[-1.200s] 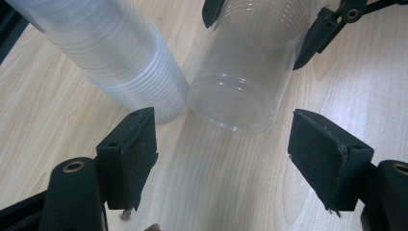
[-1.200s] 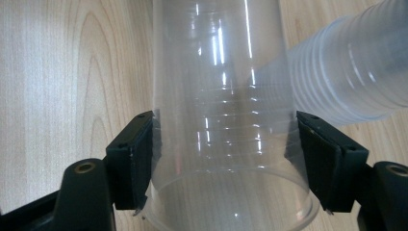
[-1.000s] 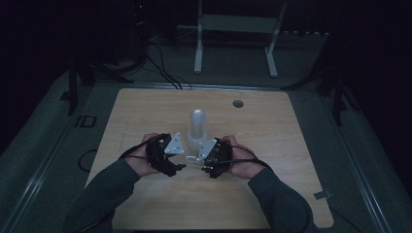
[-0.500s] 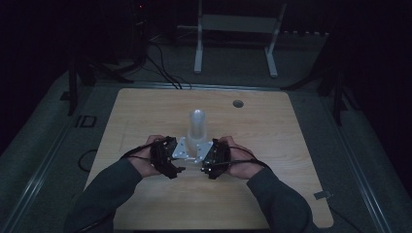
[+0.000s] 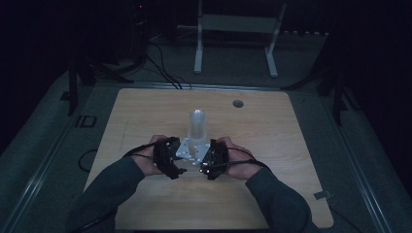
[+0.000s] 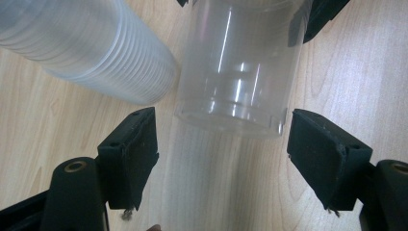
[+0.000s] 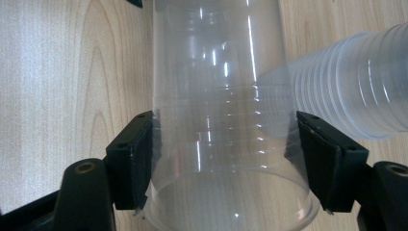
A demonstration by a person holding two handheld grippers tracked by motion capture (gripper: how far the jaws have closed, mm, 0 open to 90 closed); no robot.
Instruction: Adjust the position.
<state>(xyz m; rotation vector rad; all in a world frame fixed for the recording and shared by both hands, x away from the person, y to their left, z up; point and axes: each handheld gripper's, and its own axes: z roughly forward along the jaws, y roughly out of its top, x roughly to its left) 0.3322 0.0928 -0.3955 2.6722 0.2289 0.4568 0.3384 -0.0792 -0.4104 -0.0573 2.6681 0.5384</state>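
Note:
A single clear plastic cup [image 7: 216, 96] lies level between my two grippers, just above the wooden table [image 5: 145, 111]. My right gripper [image 7: 223, 159] is shut on it near its wide rim, with both pads pressed against its wall. The cup's narrow bottom [image 6: 238, 72] points at my left gripper [image 6: 221, 139], whose jaws stand open just short of it, touching nothing. A tall stack of clear cups [image 5: 197, 124] stands just beyond both grippers; it appears beside the held cup in the left gripper view [image 6: 86, 43] and the right gripper view [image 7: 356, 86].
A small round hole [image 5: 237, 103] sits in the table near its far edge. Beyond the table a white metal stand [image 5: 233, 34] and cables lie on the dark floor. Bare wood stretches to both sides of the hands.
My left gripper has edged a little to the right, closer to the cup's bottom. The right gripper and the cup have kept still.

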